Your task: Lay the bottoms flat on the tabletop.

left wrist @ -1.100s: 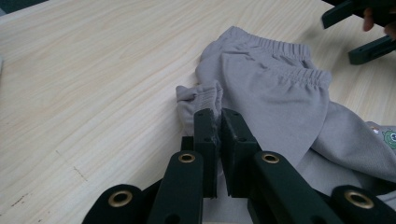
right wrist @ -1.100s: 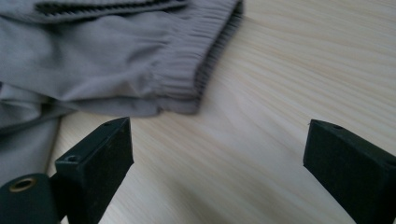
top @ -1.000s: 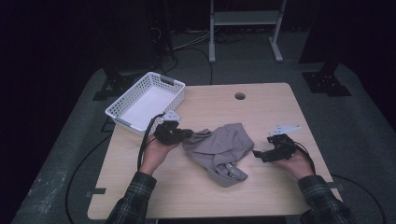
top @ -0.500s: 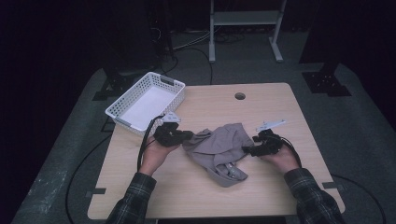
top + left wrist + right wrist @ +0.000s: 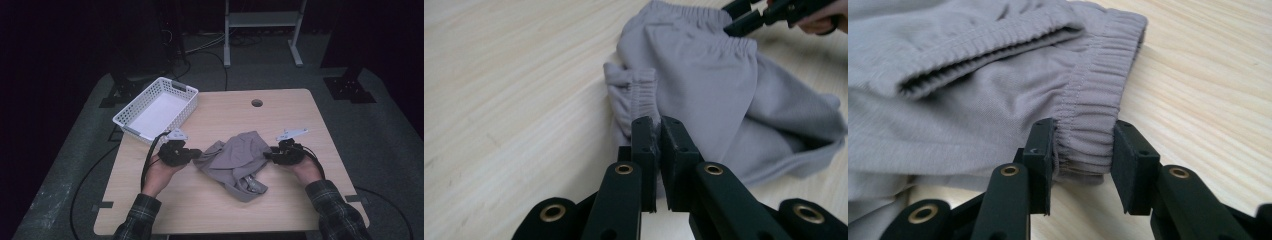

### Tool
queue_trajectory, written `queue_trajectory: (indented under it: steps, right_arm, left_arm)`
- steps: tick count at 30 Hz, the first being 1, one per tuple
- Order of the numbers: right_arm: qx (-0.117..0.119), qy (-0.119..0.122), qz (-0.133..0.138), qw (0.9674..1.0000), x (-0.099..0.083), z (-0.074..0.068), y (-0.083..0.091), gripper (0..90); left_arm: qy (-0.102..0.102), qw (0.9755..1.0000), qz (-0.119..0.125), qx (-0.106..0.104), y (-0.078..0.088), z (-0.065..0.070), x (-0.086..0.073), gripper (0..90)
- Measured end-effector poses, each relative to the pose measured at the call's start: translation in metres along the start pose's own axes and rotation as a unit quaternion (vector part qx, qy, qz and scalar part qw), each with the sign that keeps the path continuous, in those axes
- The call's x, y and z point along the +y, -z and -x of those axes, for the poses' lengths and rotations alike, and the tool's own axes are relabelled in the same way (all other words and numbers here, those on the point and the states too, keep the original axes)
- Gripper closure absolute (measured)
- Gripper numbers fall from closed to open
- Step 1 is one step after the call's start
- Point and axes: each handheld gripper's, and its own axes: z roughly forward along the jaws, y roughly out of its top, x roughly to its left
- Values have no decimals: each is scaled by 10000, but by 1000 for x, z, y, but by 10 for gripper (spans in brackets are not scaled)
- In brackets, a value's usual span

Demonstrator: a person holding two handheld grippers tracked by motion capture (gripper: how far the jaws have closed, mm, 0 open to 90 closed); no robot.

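Two grippers work one grey garment (image 5: 239,162) lying crumpled on the wooden table (image 5: 300,210). Left gripper (image 5: 656,131): jaws pressed together, clamped on a bunched fold of the elastic waistband at the garment's near edge. Right gripper (image 5: 1082,145): jaws have just been closing, with the gathered waistband between them; one pad touches the fabric, the other stands just off it. Garment lies between both tools. White basket (image 5: 156,107) sits beyond the left gripper, well apart.
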Motion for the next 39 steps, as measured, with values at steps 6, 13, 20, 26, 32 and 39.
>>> queue_trajectory:
  steps: [6, 13, 20, 26, 32, 39]
  right_arm:
    - [-239, 78, 15, 9997, 1, 6, 5, 648]
    - [-413, -32, 302, 9987, 6, 19, 13, 794]
    - [-356, -81, 442, 9984, 11, 25, 15, 855]
    - [-315, -74, 515, 9982, 11, 24, 18, 815]
    - [-212, -171, 463, 9986, 9, 25, 18, 646]
    - [-194, -193, 455, 9986, 7, 26, 19, 548]
  left_arm:
    - [116, 9999, -103, 70, 17, 2, -22, 853]
    - [232, 9993, -246, 127, 36, 11, -47, 852]
    - [274, 9992, -254, 139, 46, 20, -63, 825]
    - [237, 9996, -33, 176, 48, 22, -56, 701]
    - [71, 9999, 120, 45, 35, 26, -34, 597]
    - [-266, 9989, 258, -272, 0, 41, 7, 507]
